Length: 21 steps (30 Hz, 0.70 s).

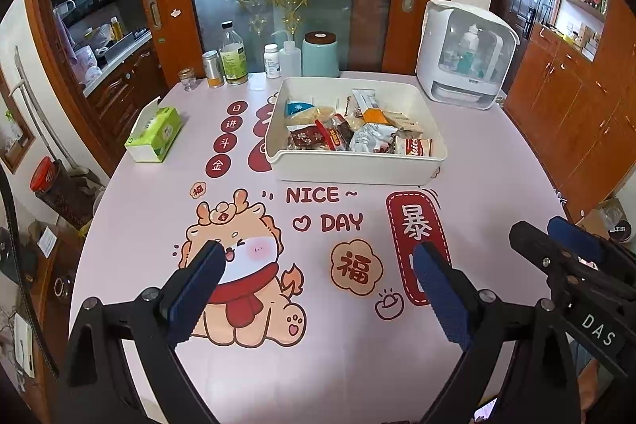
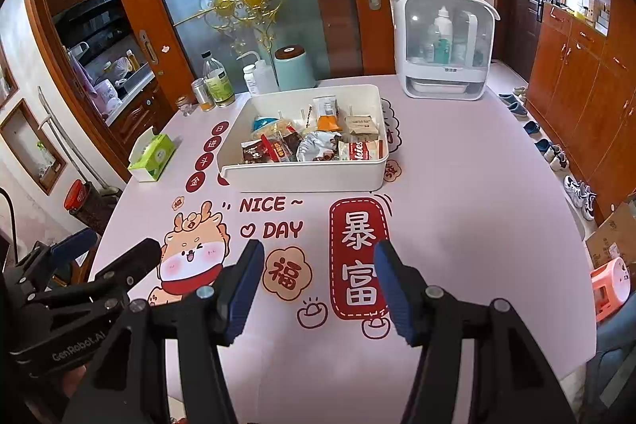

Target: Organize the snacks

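A white plastic bin [image 1: 349,167] [image 2: 302,179] stands at the middle of the pink table, far from both grippers. It holds several wrapped snacks [image 1: 357,134] [image 2: 314,144] in a loose pile. My left gripper [image 1: 318,257] is open and empty, above the table's near edge over the cartoon dragon print. My right gripper [image 2: 318,257] is open and empty, above the near edge to the right of the left one. The right gripper also shows at the right edge of the left wrist view [image 1: 556,237]. The left gripper also shows at the left edge of the right wrist view [image 2: 115,245].
A green tissue box [image 1: 155,134] [image 2: 153,155] lies left of the bin. Bottles, a can and a teal canister [image 1: 320,54] [image 2: 294,68] line the back edge. A white cabinet appliance [image 1: 465,54] [image 2: 443,44] stands at the back right. Shoes [image 2: 580,193] lie on the floor to the right.
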Available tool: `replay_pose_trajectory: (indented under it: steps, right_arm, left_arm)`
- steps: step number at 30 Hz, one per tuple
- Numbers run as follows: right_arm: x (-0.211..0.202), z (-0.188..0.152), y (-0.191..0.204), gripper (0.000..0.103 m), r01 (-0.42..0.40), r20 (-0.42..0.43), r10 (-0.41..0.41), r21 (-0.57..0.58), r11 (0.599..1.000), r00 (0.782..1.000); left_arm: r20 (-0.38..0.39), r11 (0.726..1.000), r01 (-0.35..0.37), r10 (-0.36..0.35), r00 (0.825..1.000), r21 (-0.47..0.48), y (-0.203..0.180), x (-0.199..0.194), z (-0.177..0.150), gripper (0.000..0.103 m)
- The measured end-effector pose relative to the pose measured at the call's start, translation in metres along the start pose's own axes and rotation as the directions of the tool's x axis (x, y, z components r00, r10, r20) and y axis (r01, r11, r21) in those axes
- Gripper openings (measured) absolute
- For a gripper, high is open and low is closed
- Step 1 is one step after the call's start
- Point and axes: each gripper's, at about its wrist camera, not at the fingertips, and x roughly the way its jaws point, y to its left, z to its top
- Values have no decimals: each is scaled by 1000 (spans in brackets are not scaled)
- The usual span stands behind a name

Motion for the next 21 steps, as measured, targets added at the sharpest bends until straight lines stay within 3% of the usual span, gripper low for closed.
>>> replay_pose_trajectory:
  steps: [21]
  right_arm:
    - [7,1,-4,58,-9,-23,9,3,1000,1000]
  left_arm:
    - [-34,1000,8,-8,999,6,-1,14,1,95]
